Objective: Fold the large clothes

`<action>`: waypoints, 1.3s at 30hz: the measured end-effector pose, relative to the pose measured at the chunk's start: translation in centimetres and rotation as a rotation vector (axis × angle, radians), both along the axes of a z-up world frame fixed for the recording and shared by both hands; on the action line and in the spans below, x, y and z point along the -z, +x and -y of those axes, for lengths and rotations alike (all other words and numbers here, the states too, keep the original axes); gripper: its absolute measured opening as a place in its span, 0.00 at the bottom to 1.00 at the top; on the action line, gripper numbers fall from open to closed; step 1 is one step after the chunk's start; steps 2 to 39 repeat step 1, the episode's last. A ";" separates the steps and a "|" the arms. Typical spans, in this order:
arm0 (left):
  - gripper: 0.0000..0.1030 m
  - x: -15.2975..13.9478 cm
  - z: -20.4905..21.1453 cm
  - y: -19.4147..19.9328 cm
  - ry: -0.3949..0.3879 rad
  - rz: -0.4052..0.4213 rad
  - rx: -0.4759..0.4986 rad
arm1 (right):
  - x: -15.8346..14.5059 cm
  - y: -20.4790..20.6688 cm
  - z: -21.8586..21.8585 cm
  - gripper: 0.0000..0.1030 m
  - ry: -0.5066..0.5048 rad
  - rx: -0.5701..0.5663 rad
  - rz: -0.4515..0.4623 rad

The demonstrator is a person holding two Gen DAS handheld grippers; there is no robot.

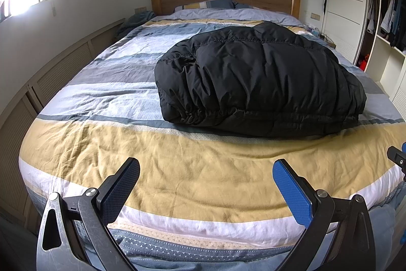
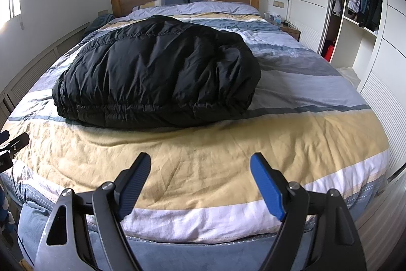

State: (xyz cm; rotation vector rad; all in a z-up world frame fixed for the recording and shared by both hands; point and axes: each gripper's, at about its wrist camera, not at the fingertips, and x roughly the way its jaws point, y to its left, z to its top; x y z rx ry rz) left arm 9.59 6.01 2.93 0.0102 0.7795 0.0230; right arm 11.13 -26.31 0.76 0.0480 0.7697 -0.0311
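The left claw [image 1: 206, 173] and right claw [image 2: 200, 166] hover at the foot edge of the bed [image 1: 192, 184], each with textured pads spread apart and gripping nothing. Beyond the wrinkled yellow stripe, a puffy, quilted black jacket [image 1: 258, 78] lies folded mid-bed in a rounded bundle, its long axis running crosswise, its gathered elastic hem facing the foot edge.

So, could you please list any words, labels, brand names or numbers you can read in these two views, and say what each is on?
None can be read.
Black puffer jacket: no logo or label shows.
Striped duvet: woven patterns only, no lettering.
Items on the bedside table: too small and blurred to read.
Left gripper and right gripper: no markings on the pads.
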 end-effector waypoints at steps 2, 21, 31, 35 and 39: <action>1.00 0.0 0.0 0.0 0.000 0.000 0.001 | 0.0 0.0 0.0 0.78 0.000 0.000 0.000; 1.00 0.0 0.0 0.0 0.000 0.000 0.001 | 0.0 0.0 0.0 0.78 0.000 0.000 0.000; 1.00 0.0 0.0 0.0 0.000 0.000 0.001 | 0.0 0.0 0.0 0.78 0.000 0.000 0.000; 1.00 0.0 0.0 0.0 0.000 0.000 0.001 | 0.0 0.0 0.0 0.78 0.000 0.000 0.000; 1.00 0.0 0.0 0.0 0.000 0.000 0.001 | 0.0 0.0 0.0 0.78 0.000 0.000 0.000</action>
